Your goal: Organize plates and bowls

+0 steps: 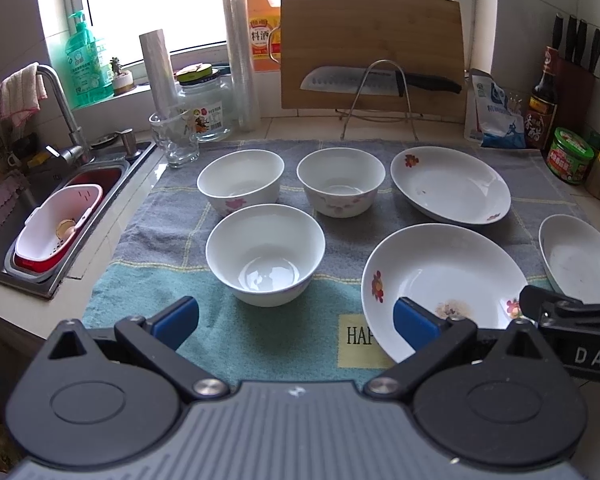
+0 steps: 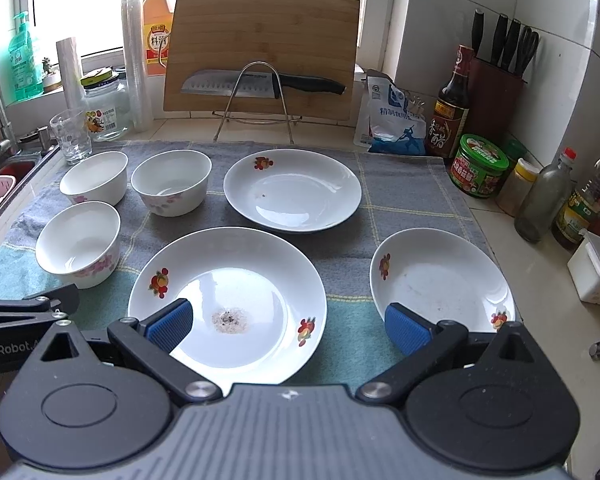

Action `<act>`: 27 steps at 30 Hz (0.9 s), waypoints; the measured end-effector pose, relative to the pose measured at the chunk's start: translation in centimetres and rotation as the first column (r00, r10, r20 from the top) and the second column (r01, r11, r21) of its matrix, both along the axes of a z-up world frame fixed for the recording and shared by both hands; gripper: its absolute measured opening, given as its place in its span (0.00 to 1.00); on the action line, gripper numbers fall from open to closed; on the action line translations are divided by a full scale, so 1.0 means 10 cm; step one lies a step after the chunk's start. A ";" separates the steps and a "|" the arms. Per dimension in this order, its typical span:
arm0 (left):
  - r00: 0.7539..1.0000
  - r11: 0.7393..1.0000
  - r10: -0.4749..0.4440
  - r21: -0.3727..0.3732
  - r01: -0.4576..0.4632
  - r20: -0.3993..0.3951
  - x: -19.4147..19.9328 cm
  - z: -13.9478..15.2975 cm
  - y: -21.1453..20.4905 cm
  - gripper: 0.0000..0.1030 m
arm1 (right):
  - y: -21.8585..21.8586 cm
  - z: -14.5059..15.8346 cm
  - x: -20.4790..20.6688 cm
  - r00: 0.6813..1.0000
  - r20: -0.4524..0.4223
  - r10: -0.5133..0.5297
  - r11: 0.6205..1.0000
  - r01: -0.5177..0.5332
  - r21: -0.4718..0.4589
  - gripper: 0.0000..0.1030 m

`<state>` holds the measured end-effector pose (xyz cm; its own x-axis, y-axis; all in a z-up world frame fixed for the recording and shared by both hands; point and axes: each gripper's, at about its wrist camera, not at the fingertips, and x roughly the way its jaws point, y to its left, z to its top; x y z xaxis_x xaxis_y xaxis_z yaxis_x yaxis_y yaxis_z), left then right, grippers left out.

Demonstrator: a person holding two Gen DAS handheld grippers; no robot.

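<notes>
Both claws are held wide apart and empty: left gripper (image 1: 296, 320), right gripper (image 2: 288, 326); nothing is stacked yet. Next, the near plate (image 2: 236, 280) likely needs a rim grasp; three bowls (image 1: 265, 252) are left apart.

Home kitchen: sink (image 1: 40, 216), knife block (image 2: 496, 76), sauce bottles (image 2: 452, 104), cutting board (image 2: 260, 48).

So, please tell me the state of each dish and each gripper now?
left gripper: open, empty
right gripper: open, empty
three bowls: upright, separate, unstacked
near plate: flat, crumbs in the centre
far plate: flat, a small speck
right plate: flat, faint marks
knife: resting on the rack
</notes>
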<state>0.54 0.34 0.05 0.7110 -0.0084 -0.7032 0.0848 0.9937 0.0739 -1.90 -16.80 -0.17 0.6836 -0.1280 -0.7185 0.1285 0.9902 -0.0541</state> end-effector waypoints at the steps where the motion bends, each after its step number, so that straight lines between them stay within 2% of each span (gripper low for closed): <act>1: 1.000 1.000 -0.001 0.000 0.001 0.001 0.00 0.00 0.00 0.99 | 0.00 0.00 0.00 1.000 0.000 0.001 1.000 -0.001 0.000 1.00; 27: 1.000 1.000 -0.004 -0.008 0.004 0.003 0.00 0.03 0.03 0.99 | 0.02 0.03 0.00 1.000 0.003 0.002 1.000 -0.002 -0.016 1.00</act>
<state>0.56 0.62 0.37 0.7134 -0.0171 -0.7006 0.0890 0.9938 0.0664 -1.91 -16.57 0.12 0.6857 -0.1385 -0.7146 0.1271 0.9894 -0.0699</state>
